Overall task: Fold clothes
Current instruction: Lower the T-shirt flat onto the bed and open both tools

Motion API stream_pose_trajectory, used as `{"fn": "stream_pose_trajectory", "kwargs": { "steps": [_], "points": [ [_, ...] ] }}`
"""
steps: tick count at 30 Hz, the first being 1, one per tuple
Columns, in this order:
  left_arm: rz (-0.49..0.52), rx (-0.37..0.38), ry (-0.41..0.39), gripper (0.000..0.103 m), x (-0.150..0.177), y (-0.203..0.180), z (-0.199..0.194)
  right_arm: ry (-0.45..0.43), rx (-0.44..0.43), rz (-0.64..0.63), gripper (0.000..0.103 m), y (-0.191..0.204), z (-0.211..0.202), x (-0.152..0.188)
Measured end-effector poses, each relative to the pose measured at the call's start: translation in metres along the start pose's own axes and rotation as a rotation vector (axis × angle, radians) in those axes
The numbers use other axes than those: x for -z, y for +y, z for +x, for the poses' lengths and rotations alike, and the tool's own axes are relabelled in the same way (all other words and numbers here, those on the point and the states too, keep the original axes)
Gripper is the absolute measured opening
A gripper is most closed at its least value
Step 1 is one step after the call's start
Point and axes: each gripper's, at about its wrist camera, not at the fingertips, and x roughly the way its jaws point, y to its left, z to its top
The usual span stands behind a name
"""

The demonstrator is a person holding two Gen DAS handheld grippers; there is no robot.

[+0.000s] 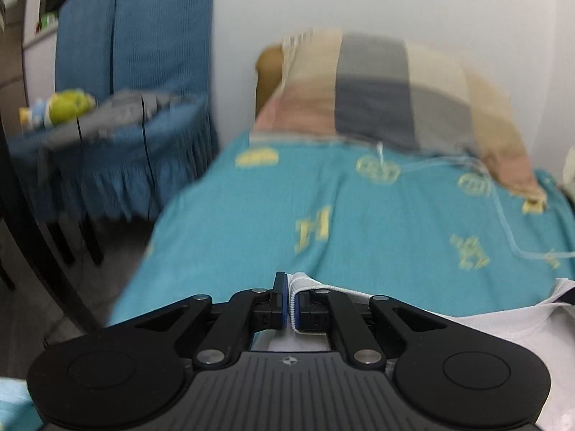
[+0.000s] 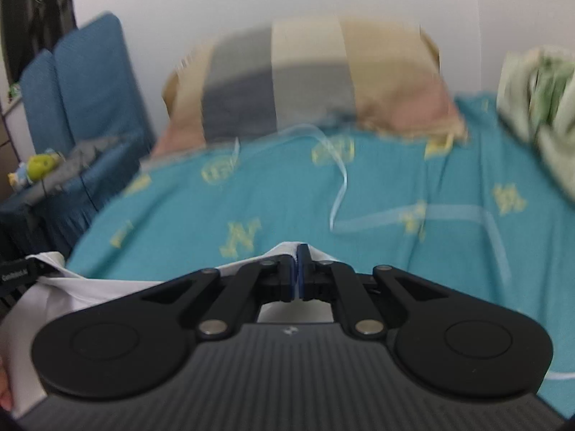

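Your left gripper (image 1: 290,301) fingers pinching a ribbed edge of the white garment (image 1: 503,319), your right gripper (image 2: 297,273) fingers pinching another edge of it, garment stretched between them over the teal bed (image 1: 251,215), checked pillow (image 1: 377,100) at the head, blue chairs (image 1: 143,54) to the left

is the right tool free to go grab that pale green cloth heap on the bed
Probably not yet. The right tool is shut on the white garment, so it would have to let go first. The green heap lies ahead to its right on the teal bedspread, with nothing between.
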Motion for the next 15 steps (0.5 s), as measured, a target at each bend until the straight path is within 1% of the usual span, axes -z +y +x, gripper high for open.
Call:
{"fn": "stream_pose_trajectory", "kwargs": {
  "steps": [2, 3, 4, 5, 6, 7, 8, 9, 10, 11, 12, 14, 15],
  "points": [
    [-0.003, -0.003, 0.03, 0.007, 0.009, 0.001, 0.012, 0.029, -0.008, 0.018, 0.006, -0.005, 0.009, 0.005],
    [-0.004, -0.005, 0.045, 0.01, 0.013, 0.002, 0.018, 0.039, -0.015, 0.03, 0.009, -0.008, 0.011, 0.007],
    [-0.006, -0.007, 0.06, 0.018, 0.017, 0.002, 0.024, 0.049, -0.022, 0.042, 0.01, -0.011, 0.013, 0.009],
    [-0.007, -0.009, 0.075, 0.025, 0.021, 0.003, 0.03, 0.057, -0.035, 0.05, 0.013, -0.013, 0.013, 0.009],
    [-0.008, -0.01, 0.09, 0.043, 0.025, 0.003, 0.036, 0.069, -0.05, 0.055, 0.022, -0.015, 0.013, 0.007],
    [-0.01, -0.009, 0.104, 0.064, 0.029, 0.004, 0.04, 0.082, -0.062, 0.06, 0.027, -0.016, 0.01, 0.005],
    [-0.014, 0.023, 0.109, 0.073, 0.025, 0.008, 0.034, 0.08, -0.074, 0.064, 0.045, -0.017, 0.006, 0.003],
    [-0.017, 0.055, 0.114, 0.082, 0.021, 0.011, 0.027, 0.076, -0.086, 0.067, 0.067, -0.017, 0.002, 0.001],
    [-0.021, 0.087, 0.119, 0.082, 0.017, 0.015, 0.02, 0.072, -0.098, 0.071, 0.075, -0.017, -0.002, -0.002],
    [-0.022, 0.117, 0.122, 0.082, 0.013, 0.018, 0.012, 0.07, -0.105, 0.067, 0.087, -0.014, -0.008, -0.004],
    [-0.005, 0.129, 0.111, 0.084, 0.008, 0.019, 0.001, 0.069, -0.11, 0.061, 0.084, -0.012, -0.014, -0.007],
    [0.035, 0.153, 0.086, 0.086, 0.001, 0.021, -0.026, 0.067, -0.108, 0.046, 0.084, -0.006, -0.028, -0.013],
    [0.051, 0.165, 0.07, 0.09, -0.002, 0.023, -0.041, 0.067, -0.098, 0.035, 0.084, -0.002, -0.037, -0.016]
  ]
}}
